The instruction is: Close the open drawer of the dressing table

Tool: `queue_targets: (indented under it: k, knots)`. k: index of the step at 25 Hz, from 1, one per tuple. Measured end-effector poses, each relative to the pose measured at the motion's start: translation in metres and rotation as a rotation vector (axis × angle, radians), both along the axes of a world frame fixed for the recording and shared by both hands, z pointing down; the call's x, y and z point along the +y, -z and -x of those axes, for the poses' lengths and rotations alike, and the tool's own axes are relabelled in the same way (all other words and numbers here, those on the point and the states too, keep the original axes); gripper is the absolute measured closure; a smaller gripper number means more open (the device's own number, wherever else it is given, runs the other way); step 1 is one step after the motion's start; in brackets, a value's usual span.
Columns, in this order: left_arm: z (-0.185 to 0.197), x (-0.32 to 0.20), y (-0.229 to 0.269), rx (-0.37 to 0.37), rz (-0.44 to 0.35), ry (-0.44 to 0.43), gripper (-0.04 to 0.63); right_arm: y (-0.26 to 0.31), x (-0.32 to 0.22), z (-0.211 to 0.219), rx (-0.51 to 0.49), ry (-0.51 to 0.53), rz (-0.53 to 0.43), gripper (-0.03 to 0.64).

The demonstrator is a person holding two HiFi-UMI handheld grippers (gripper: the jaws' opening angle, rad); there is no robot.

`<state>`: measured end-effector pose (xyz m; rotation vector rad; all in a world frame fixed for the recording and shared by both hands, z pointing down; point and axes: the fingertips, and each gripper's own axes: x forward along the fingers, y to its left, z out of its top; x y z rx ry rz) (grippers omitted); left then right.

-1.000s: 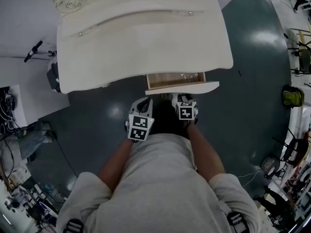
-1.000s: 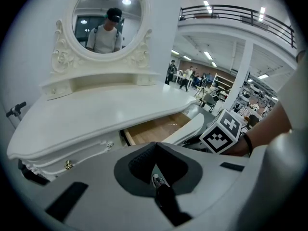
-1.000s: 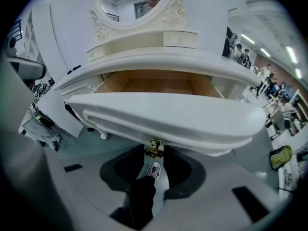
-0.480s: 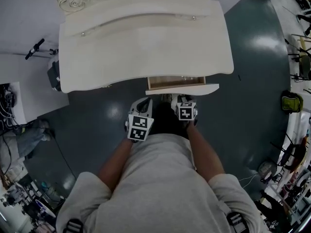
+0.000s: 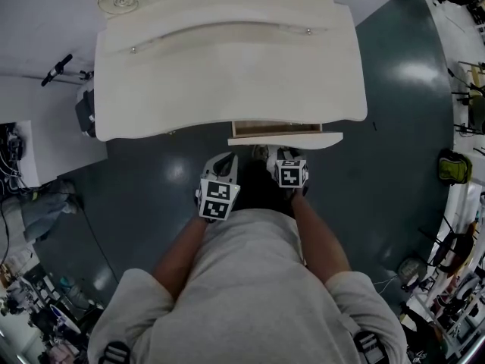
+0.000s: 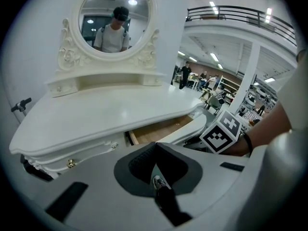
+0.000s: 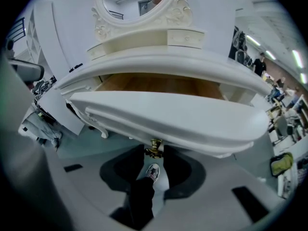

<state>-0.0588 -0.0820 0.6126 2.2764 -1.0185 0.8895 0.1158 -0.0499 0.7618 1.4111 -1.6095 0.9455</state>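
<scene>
The white dressing table (image 5: pixel 227 59) fills the top of the head view. Its drawer (image 5: pixel 284 138) sticks out a little at the front right, and a thin strip of wooden inside shows. In the right gripper view the white drawer front (image 7: pixel 168 119) spans the picture, with its brass knob (image 7: pixel 154 149) between the jaw tips. My right gripper (image 7: pixel 155 154) is shut on that knob. My left gripper (image 6: pixel 155 148) hangs left of the drawer (image 6: pixel 163 129), shut with nothing in it. In the head view both grippers (image 5: pixel 221 165) (image 5: pixel 280 152) sit just before the drawer front.
An oval mirror (image 6: pixel 115 20) stands at the back of the table. The floor (image 5: pixel 394 127) is dark and glossy. Cables and clutter (image 5: pixel 23 203) lie at the left, and a green bag (image 5: pixel 453 165) at the right. My own body fills the lower head view.
Less of the drawer's wooden inside shows now, and its front lies nearer the table's edge. Both grippers keep their place in the picture.
</scene>
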Motion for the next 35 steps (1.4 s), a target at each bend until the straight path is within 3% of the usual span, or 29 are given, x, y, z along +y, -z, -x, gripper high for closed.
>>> queue_targets:
  k: [35]
  knots:
    - [0.009,-0.015,-0.006,-0.004,0.021,0.092,0.588,0.001,-0.034,0.000,-0.002,0.053,-0.006,0.480]
